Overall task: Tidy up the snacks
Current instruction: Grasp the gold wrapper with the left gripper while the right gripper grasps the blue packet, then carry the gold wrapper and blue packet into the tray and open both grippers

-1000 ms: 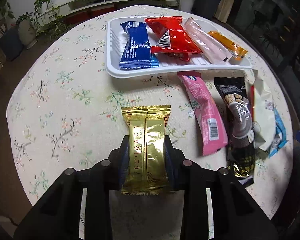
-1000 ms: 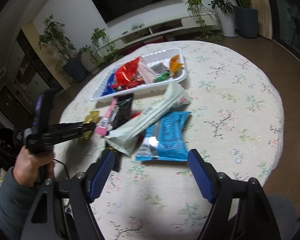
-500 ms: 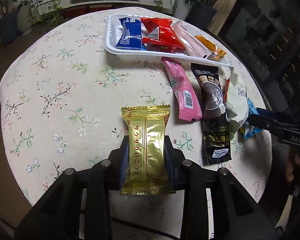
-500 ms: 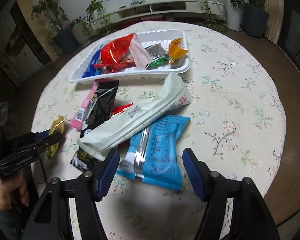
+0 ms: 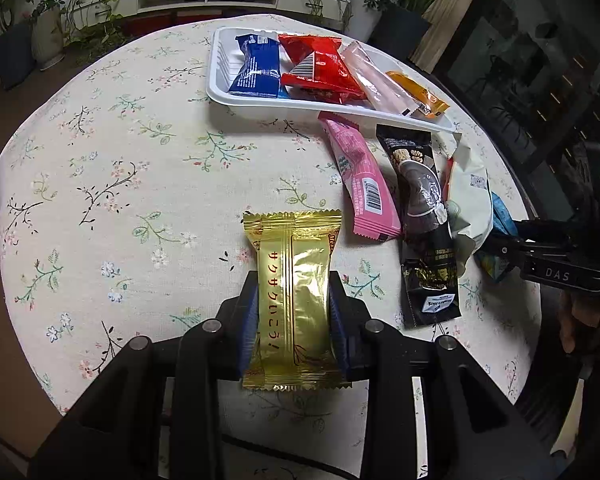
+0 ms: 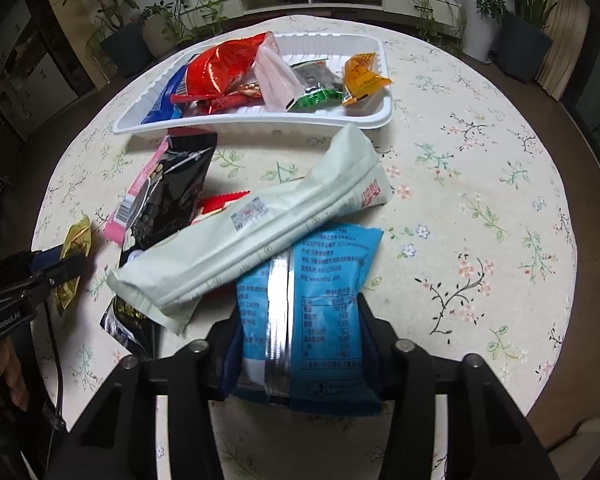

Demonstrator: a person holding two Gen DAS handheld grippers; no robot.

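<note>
My left gripper [image 5: 294, 300] is shut on a gold foil snack packet [image 5: 296, 248], held above the flowered tablecloth [image 5: 140, 184]. The white tray [image 5: 300, 110] lies beyond it with blue, red, pale pink and orange packets inside. In the right wrist view a blue snack packet [image 6: 320, 264] lies between the fingers of my right gripper [image 6: 300, 320]. Its jaws are closing and the pads touch both of the packet's long edges. A long white packet [image 6: 260, 232] rests across the blue packet's far end.
Between the tray [image 6: 260, 124] and the grippers lie a pink packet [image 5: 360, 184], a black packet [image 6: 172, 192] and a red one mostly hidden under the white packet. A person's hands hold both grippers. Potted plants and a low shelf stand beyond the round table.
My right gripper has come down over the blue packet and its jaws have narrowed around it. My left gripper, still holding the gold packet, has drifted sideways, with the tray now farther right.
</note>
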